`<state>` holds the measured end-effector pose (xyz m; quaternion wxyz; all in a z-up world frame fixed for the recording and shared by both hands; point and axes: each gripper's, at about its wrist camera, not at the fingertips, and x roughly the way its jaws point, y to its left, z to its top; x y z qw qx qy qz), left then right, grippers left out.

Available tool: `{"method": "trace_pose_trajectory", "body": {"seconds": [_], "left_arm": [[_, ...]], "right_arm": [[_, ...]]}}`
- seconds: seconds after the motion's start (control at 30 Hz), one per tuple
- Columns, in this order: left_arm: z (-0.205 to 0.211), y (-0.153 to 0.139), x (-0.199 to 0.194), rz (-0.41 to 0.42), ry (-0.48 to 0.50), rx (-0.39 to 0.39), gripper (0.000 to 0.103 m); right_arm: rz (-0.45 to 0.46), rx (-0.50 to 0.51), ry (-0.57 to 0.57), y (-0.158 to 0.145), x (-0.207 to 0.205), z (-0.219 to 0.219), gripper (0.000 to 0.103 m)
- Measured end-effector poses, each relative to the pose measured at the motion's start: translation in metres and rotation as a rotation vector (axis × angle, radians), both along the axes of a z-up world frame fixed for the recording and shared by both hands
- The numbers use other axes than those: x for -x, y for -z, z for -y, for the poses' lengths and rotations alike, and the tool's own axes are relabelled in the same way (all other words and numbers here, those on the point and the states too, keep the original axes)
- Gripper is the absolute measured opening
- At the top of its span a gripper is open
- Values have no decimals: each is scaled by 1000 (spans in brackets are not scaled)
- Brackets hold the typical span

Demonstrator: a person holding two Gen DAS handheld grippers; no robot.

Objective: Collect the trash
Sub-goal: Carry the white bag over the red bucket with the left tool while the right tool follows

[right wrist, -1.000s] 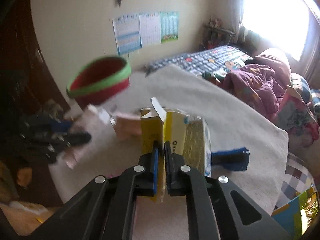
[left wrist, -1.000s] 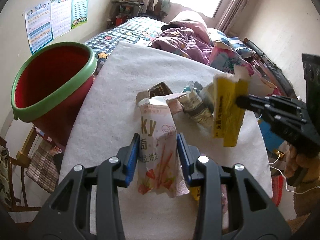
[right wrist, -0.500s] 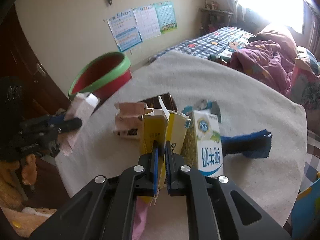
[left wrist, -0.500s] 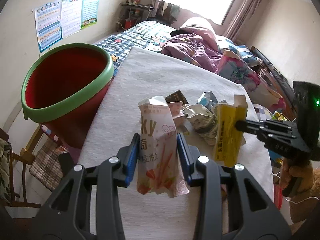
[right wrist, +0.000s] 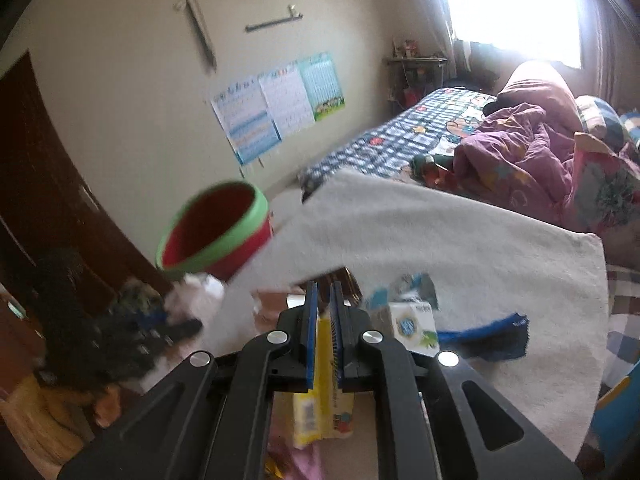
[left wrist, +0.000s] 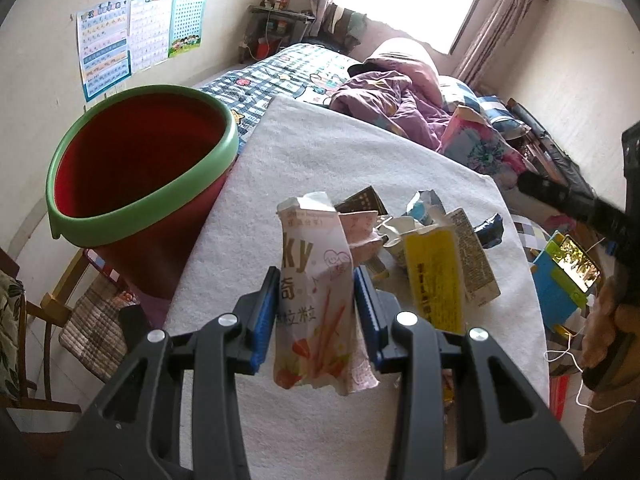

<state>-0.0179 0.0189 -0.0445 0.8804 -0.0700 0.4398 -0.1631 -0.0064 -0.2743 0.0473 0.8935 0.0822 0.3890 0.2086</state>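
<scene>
Working from the white cloth (left wrist: 360, 152) as my landmark and reading left to right in the left wrist view: off its left edge I see the red bin (left wrist: 136, 176) with a green rim, mouth tilted toward me and nothing visible inside. Over the cloth's near middle, my left gripper (left wrist: 316, 304) is clamped on a pink snack wrapper (left wrist: 316, 280), blue pads pressing both its sides, the wrapper standing upright with its torn top above the pads. Just beyond it, at the cloth's centre, lies the trash pile (left wrist: 404, 216): crumpled wrappers, a dark packet and a blue scrap. Right of that, the yellow carton (left wrist: 436, 276) hangs above the cloth's right half. In the blurred right wrist view, my right gripper (right wrist: 323, 332) is closed tight on that flattened yellow carton (right wrist: 323, 400), which sticks out below the pads. A white milk box (right wrist: 412, 326) and a blue wrapper (right wrist: 488, 338) rest on the cloth just right of it, and the bin (right wrist: 216, 236) sits past the cloth's far left edge.
</scene>
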Motion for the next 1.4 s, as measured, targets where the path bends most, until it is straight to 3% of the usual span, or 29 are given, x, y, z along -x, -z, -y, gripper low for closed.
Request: {"method": "trace_pose_trajectory", "body": {"seconds": [0.53,1.4], "left_arm": [[-25,-9,-20,31,-55,-9,36],[-88,-8,-67,41,-48,4,36]], "right_arm": [[8,-25,-75,-11,-22,-43,9],[0,-28,-100,-13,-59,-116,9]]}}
